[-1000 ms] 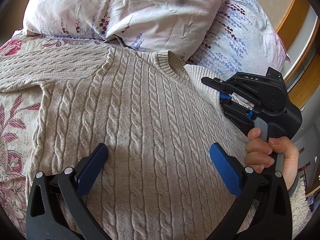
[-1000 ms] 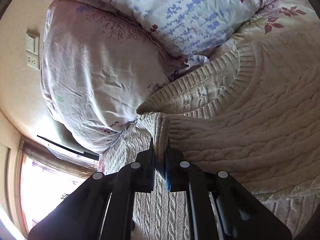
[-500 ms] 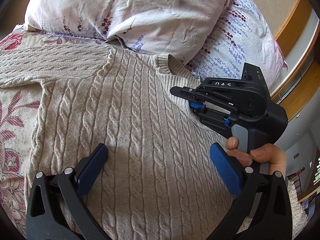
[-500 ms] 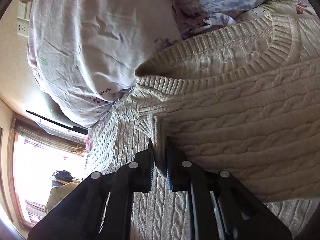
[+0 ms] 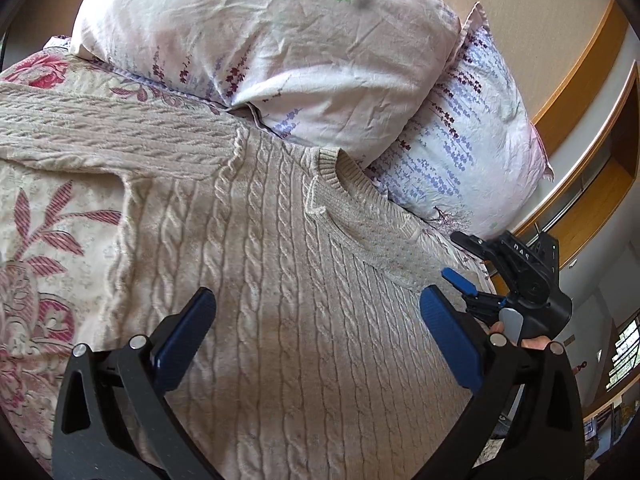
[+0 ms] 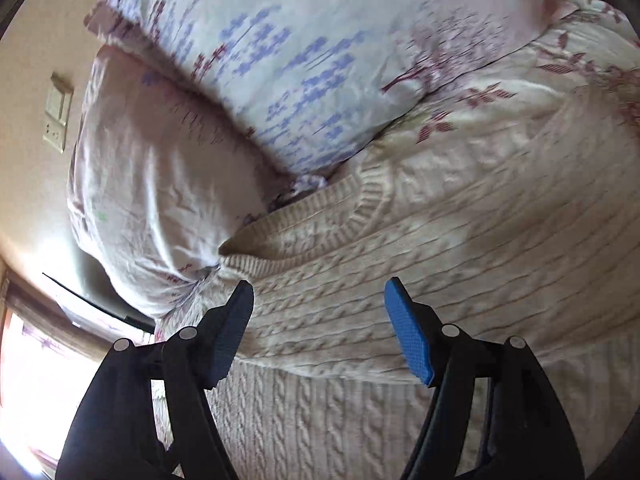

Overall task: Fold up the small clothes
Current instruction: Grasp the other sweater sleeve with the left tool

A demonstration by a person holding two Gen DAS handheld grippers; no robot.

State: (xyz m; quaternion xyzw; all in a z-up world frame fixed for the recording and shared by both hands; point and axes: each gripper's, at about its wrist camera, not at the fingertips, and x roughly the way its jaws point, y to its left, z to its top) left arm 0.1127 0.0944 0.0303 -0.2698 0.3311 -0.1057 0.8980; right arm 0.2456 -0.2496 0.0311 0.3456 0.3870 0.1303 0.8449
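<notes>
A cream cable-knit sweater (image 5: pixel 280 280) lies spread on the bed, its neck toward the pillows and one sleeve stretched out to the left. It also fills the right wrist view (image 6: pixel 460 240), where one side is folded over the body. My left gripper (image 5: pixel 316 320) is open and empty just above the sweater's chest. My right gripper (image 6: pixel 320 312) is open and empty above the folded part; it shows at the right in the left wrist view (image 5: pixel 460 280), held by a hand.
Two floral pillows (image 5: pixel 280 40) (image 6: pixel 320 40) lie against the sweater's neck at the head of the bed. A floral bedsheet (image 5: pixel 40 240) shows at the left. A wall switch (image 6: pixel 58 116) and a bright window (image 6: pixel 24 380) are at the left in the right wrist view.
My right gripper has opened, let go of the sweater fold and pulled back to the right. The folded part now lies on the sweater body. The left gripper has stayed open.
</notes>
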